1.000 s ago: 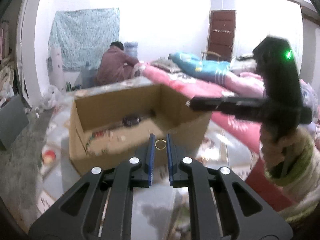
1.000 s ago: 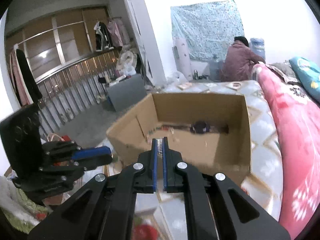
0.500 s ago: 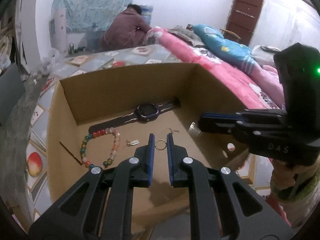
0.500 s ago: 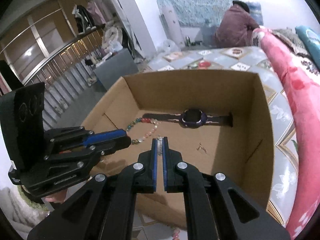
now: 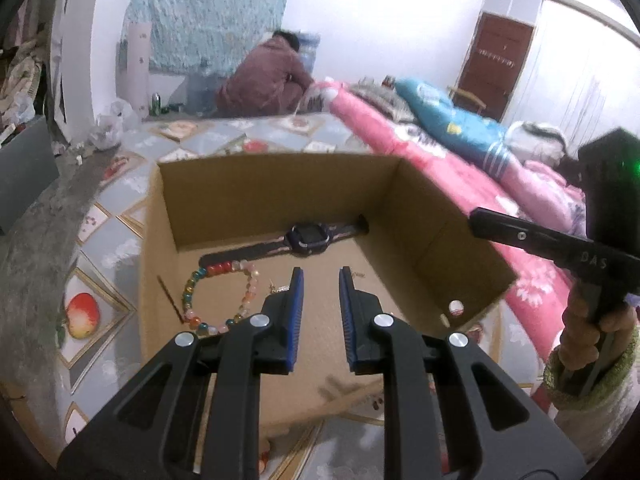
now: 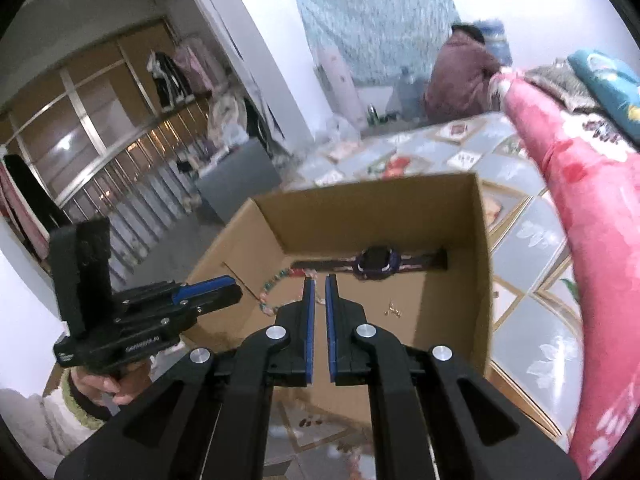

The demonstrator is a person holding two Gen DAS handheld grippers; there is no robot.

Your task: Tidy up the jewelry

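In the left wrist view, the left gripper (image 5: 319, 272) is seen opening, nothing between its jaws, over the cardboard box (image 5: 276, 188) holding a bead bracelet (image 5: 218, 296) and watch (image 5: 306, 236). In the right wrist view, the right gripper (image 6: 319, 280) is clenched, seemingly empty, above the box.

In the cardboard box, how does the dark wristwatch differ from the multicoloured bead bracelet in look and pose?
The dark wristwatch is one flat strap with a square face; the multicoloured bead bracelet is a string of round beads. The wristwatch lies stretched straight along the back wall; the bracelet lies as an open loop nearer the left wall. The wristwatch is nearly black; the bracelet shows red, green and pink. Both rest on the floor of the cardboard box.
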